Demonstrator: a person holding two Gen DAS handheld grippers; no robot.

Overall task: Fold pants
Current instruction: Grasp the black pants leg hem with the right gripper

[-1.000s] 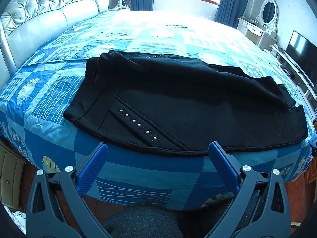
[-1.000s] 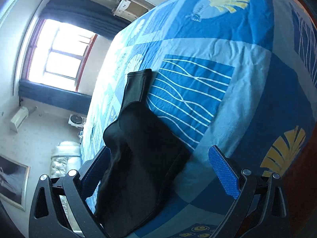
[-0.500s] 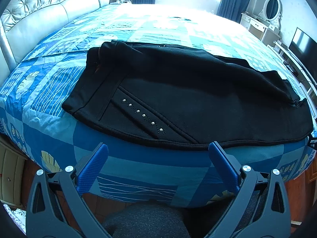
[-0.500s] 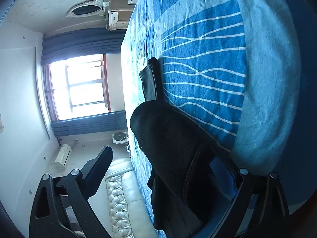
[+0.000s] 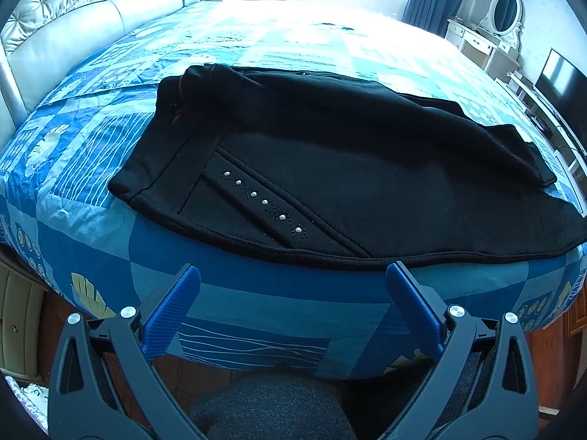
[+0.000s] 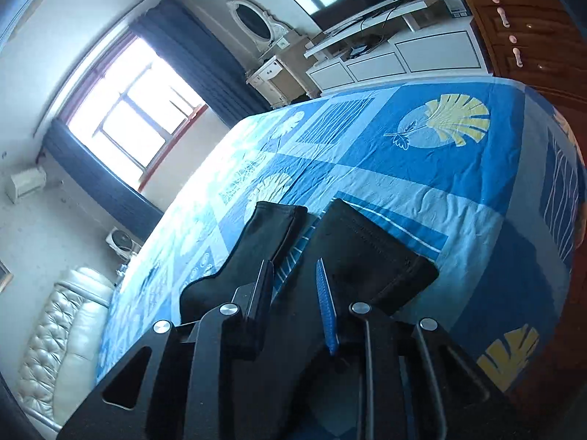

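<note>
Black pants spread lengthwise on bed ahead of left claw, jaws apart, empty; right claw nearly together near the leg cuffs, grip unclear; folding seemingly unfinished.

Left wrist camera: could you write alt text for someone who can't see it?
Black pants lie spread flat across a bed with a blue patterned bedspread, a row of small studs near the pocket. The left gripper hangs open just short of the near edge of the pants, touching nothing.
</note>
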